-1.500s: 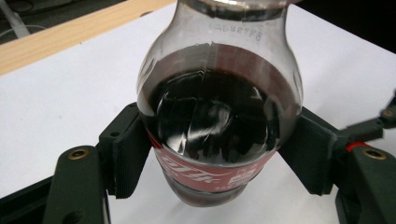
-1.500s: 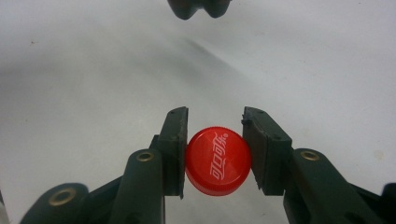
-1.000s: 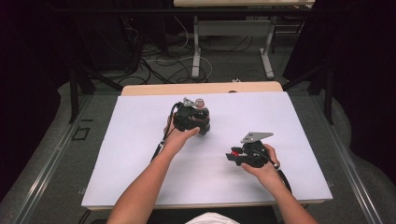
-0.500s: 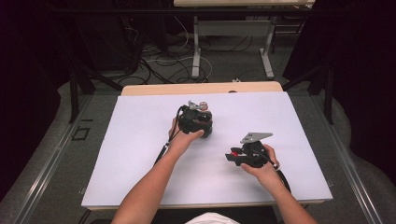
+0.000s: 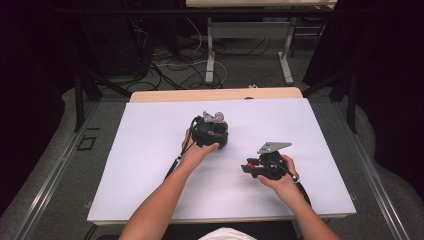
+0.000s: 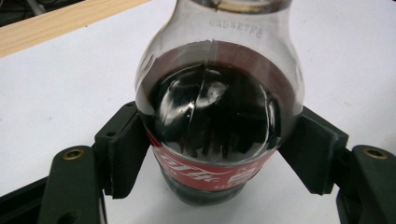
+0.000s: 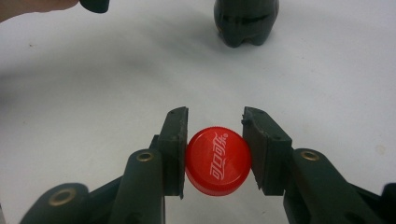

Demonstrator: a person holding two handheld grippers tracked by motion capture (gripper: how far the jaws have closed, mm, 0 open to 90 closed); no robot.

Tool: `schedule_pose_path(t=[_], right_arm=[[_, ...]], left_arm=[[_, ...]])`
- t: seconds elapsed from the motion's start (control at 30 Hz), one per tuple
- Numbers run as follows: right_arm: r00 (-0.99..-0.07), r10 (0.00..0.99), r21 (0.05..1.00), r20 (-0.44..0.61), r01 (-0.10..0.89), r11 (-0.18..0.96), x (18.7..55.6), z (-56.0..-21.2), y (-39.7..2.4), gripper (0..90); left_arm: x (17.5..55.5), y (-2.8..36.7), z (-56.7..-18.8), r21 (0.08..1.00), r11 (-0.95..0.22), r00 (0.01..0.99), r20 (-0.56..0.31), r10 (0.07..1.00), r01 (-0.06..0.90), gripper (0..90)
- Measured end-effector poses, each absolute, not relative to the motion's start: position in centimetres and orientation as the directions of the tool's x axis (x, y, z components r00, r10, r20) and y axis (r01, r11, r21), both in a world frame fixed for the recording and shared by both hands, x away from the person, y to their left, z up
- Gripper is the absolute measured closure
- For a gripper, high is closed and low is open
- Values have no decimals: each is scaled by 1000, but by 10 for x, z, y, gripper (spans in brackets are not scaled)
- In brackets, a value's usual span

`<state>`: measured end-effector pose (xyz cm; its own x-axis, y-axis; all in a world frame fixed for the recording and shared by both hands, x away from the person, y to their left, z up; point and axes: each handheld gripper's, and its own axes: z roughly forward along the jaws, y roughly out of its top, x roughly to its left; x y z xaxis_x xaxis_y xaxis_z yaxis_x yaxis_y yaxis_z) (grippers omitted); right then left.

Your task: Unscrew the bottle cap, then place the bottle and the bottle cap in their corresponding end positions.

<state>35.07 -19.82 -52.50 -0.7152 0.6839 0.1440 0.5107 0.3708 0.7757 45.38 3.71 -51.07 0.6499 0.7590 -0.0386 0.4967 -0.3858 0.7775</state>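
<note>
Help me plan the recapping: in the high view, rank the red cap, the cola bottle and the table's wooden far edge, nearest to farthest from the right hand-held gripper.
1. Red cap, held between its jaws.
2. Cola bottle, to the left, in the left hand-held gripper.
3. Wooden far edge, beyond the white sheet.

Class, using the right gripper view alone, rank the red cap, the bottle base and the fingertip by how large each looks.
1. Red cap, though nearest the camera.
2. Bottle base, farther off and cut by the frame.
3. Fingertip, also cropped, so ranks two and three are unsure.
</note>
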Motion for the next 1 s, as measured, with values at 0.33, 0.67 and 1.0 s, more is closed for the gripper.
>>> schedule_pose_path(t=[0.33, 0.67, 1.0], right_arm=[[-721, 679, 759, 139, 518, 394, 350, -524, -199, 613], [-719, 679, 766, 145, 516, 383, 350, -527, -197, 613], [-720, 679, 765, 141, 514, 387, 352, -528, -196, 613]], left_arm=[[455, 39, -512, 776, -379, 656, -59, 752, 504, 278], [452, 47, -515, 780, -347, 653, -102, 750, 520, 73], [442, 65, -507, 777, -310, 640, -150, 753, 547, 7]])
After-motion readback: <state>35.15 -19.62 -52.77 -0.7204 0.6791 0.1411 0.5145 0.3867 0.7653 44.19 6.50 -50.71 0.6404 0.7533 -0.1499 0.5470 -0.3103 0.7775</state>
